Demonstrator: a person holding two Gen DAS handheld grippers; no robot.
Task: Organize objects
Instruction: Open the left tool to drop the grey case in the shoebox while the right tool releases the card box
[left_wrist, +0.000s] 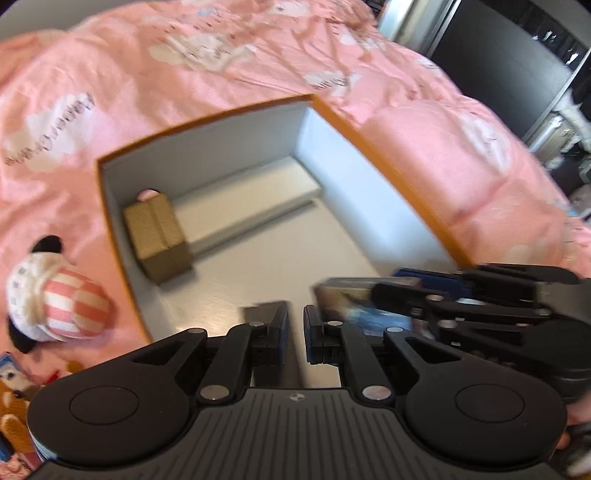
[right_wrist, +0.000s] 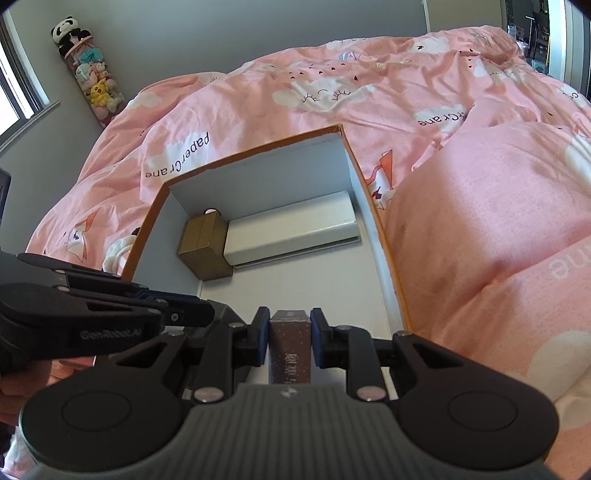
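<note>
An orange-rimmed box (right_wrist: 388, 258) with a white interior sat on a pink quilt (right_wrist: 480, 221). The right gripper (right_wrist: 289, 332) was clamped on a dark book (right_wrist: 290, 350) over the box's near end. At nine o'clock, the left gripper (left_wrist: 295, 325) had its fingers slightly apart, holding nothing. A brown carton (right_wrist: 205, 245) and a white carton (right_wrist: 291, 229) lay at twelve o'clock inside.

Bedroom, pink cloud-print duvet (right_wrist: 295, 92), hanging plush toys (right_wrist: 92, 81)
</note>
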